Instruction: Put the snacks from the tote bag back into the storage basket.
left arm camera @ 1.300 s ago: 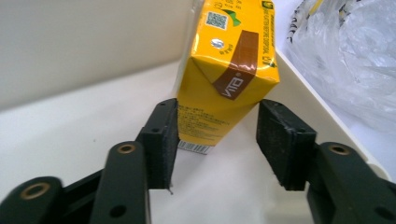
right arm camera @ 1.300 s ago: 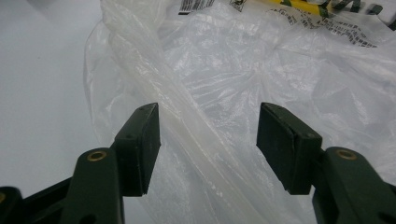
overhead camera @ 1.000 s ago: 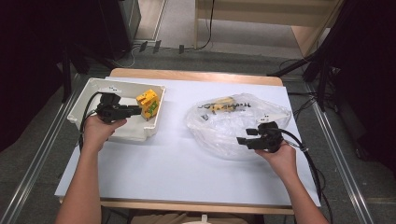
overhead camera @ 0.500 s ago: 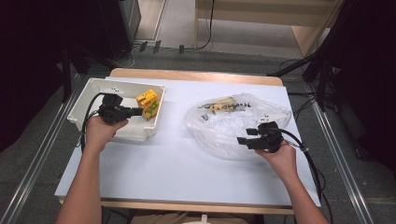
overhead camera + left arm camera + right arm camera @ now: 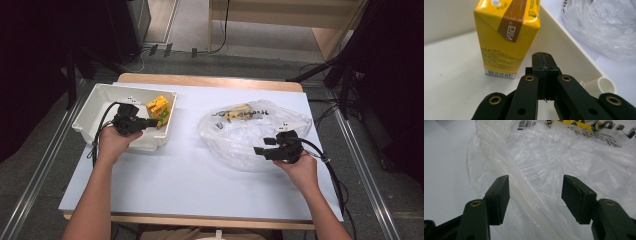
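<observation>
Left tongs (image 5: 543,75) sit pressed together with nothing between them, just beside the yellow carton (image 5: 507,37), inside the white bin (image 5: 95,112). Right tongs (image 5: 535,200) stand spread, a fold of the clear plastic bag (image 5: 564,157) running between the 2 pads without being pinched.

From largest to smallest: the worktop (image 5: 175,190) is a pale sheet carrying 2 things, the bin at the person's left and the bag (image 5: 240,140) at the right, well apart. The bag lies crumpled and holds some small printed packets near its far side. The bin holds the carton (image 5: 160,107), upright against its right-hand wall, with a green pack touching it.

The step in hand looks like getting the carton out of the bin and over to the bag. To do it well, the left tongs should spread wide before advancing, then square up on the carton's 2 flat sides, low on the body rather than the sloped top. The right tongs should close on the bag's rolled rim, not loose film, and lift it so the mouth gapes.
</observation>
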`<state>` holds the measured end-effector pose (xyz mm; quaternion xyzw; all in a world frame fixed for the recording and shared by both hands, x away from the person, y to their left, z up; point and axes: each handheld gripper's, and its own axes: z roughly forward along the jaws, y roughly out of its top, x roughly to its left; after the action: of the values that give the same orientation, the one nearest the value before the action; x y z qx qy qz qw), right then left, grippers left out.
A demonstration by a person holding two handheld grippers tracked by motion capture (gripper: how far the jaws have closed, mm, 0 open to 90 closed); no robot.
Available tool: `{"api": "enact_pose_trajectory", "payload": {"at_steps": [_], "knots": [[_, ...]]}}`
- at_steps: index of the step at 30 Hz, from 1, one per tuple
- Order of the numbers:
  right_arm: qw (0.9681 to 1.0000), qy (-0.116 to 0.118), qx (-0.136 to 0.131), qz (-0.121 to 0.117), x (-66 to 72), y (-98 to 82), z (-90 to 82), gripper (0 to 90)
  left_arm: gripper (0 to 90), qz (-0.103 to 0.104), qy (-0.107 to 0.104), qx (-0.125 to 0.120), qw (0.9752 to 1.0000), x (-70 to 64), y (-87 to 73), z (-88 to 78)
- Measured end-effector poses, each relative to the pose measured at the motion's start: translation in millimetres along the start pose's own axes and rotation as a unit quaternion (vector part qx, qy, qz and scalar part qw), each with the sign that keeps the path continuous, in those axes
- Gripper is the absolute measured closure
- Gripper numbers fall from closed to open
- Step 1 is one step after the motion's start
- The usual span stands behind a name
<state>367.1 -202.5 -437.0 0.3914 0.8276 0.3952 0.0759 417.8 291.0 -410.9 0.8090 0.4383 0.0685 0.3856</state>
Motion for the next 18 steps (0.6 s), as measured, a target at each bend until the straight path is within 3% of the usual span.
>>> {"api": "enact_pose_trajectory", "payload": {"at_steps": [7,18], "knots": [[1.0000,0.001,0.001,0.000,0.3,-0.1,0.1,40.6,90.0,-0.008,0.011,0.004,0.9999,2.8,-1.8,7.7],[1.0000,0.000,0.003,0.001,1.3,-0.5,0.8,40.6,90.0,-0.003,0.014,0.019,0.9997,7.0,-4.4,17.8]]}}
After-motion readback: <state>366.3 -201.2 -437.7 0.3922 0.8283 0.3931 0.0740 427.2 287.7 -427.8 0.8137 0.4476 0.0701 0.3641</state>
